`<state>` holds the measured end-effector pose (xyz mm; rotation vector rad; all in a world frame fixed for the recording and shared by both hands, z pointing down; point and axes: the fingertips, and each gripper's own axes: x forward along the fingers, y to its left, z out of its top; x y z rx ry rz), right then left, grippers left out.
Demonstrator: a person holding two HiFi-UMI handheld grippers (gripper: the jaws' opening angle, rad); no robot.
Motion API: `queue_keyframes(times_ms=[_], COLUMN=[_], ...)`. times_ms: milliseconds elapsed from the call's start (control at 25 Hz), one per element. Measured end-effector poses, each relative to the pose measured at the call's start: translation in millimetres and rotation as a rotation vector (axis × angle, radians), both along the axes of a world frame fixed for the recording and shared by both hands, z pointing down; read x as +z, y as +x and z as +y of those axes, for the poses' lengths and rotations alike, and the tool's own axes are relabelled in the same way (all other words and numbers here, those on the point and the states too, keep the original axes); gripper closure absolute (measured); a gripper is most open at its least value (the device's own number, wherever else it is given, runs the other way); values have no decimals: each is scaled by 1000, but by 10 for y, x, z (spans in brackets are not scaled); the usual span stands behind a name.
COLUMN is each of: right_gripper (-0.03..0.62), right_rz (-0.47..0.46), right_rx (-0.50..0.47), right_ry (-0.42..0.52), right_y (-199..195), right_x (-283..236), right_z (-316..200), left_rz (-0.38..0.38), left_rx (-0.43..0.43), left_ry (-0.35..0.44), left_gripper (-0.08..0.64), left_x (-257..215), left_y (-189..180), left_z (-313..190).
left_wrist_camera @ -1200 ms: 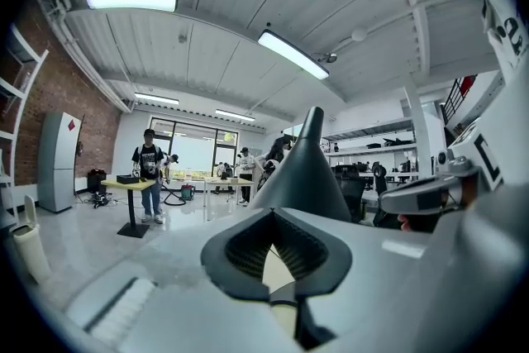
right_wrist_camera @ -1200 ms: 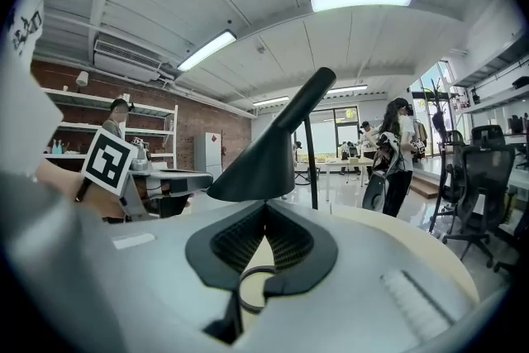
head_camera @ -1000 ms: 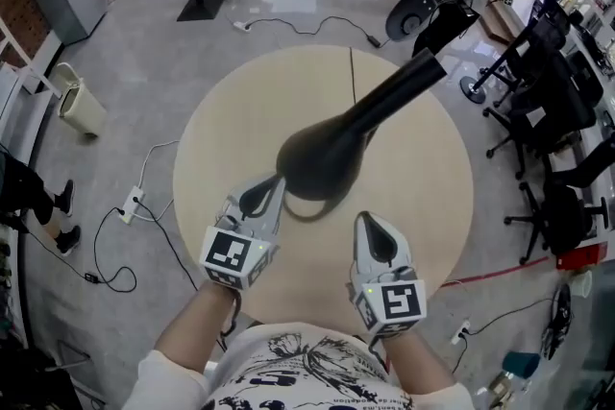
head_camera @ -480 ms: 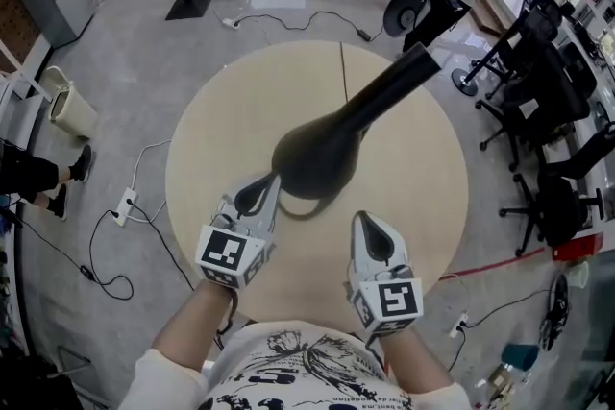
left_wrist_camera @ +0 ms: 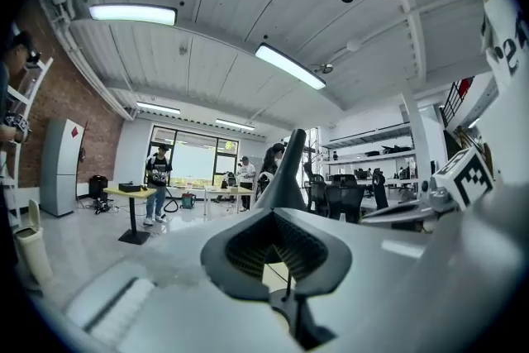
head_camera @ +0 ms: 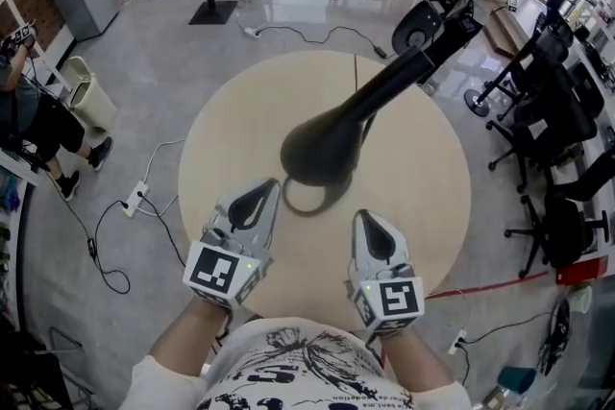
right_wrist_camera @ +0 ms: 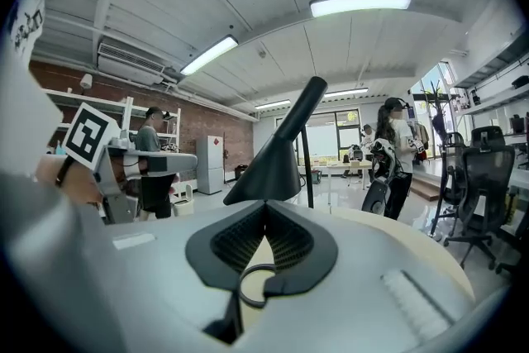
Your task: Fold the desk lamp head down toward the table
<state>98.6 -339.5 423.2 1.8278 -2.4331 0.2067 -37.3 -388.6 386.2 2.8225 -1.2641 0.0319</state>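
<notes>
Lamp head [head_camera: 320, 152] raised over table [head_camera: 423, 206], tongs on its near side.
Its arm [head_camera: 404, 72] runs far-right. Left tongs [head_camera: 272, 187] nearer, just beside the near-left rim; right tongs [head_camera: 363, 218] apart. Both closed, empty.

Lamp head [head_camera: 322, 149] hiding part of table [head_camera: 423, 197], far end of lamp arm [head_camera: 408, 72] indistinct

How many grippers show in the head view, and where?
2. The left gripper is over the round table's near edge, left of the lamp head. The right gripper is to its right. Both are shut on nothing.
</notes>
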Motion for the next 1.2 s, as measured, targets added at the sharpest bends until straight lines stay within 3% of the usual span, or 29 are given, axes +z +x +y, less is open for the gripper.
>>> queue_keyframes(times_ms=[640,960,1200], right_gripper=[583,583,583], right_rz=[20,10,30], right_rx=[-185,-173,-154], right_ry=[21,-1,15], right_y=[102,168,27], right_x=[-12,87,76], right_z=[1021,1592,2096], left_rz=[22,25,31], left_rx=[-144,-137,-98], left_ry=[-118,-141,-107], left_gripper=[557,557,557], left_x=[409,504,460], left_y=[283,364,269], left_z=[1473,2026,2529])
